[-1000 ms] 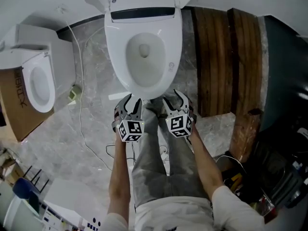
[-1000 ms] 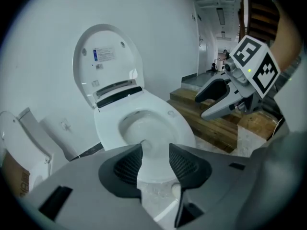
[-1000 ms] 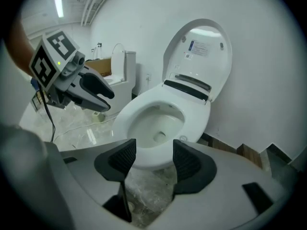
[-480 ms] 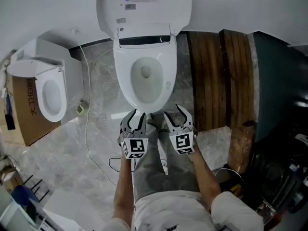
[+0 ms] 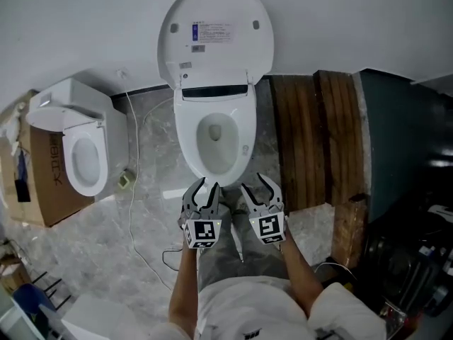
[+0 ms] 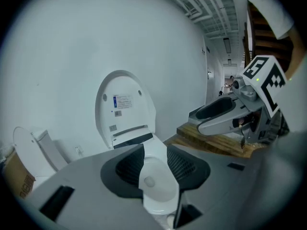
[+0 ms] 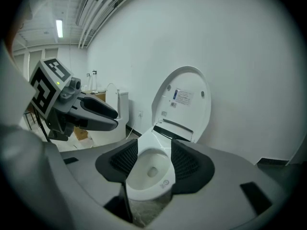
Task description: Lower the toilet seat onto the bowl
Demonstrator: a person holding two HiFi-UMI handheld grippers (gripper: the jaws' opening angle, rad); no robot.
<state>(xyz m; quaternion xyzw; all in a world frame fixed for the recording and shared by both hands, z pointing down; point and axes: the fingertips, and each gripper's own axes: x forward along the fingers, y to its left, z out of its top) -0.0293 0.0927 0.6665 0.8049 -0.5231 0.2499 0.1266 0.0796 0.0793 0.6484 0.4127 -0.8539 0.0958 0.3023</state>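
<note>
A white toilet [image 5: 190, 137] stands against the wall, its oval lid [image 5: 216, 37] upright with a label on its inner face. The seat ring looks to lie flat on the bowl [image 7: 165, 182]. Both grippers hover side by side just in front of the bowl's front edge, touching nothing. My left gripper [image 5: 204, 188] has a narrow gap between its jaws and nothing in it; the bowl [image 6: 154, 181] shows through that gap. The jaws of my right gripper [image 5: 255, 185] are closing, and nothing is between them. Each gripper view shows the other gripper: right gripper [image 6: 225, 114], left gripper [image 7: 91, 111].
A second white toilet [image 5: 81, 154] sits at the left beside a cardboard box [image 5: 39, 190]. Dark wooden planks [image 5: 311, 140] lie right of the bowl, a dark green surface [image 5: 403, 140] beyond them. A white cable [image 5: 134, 211] runs over the marble floor. Grey-trousered legs are below the grippers.
The head view has tilted up and drawn back, so the whole lid now shows and the toilet looks smaller. Both grippers' jaws have narrowed. The grippers keep their place before the bowl.
</note>
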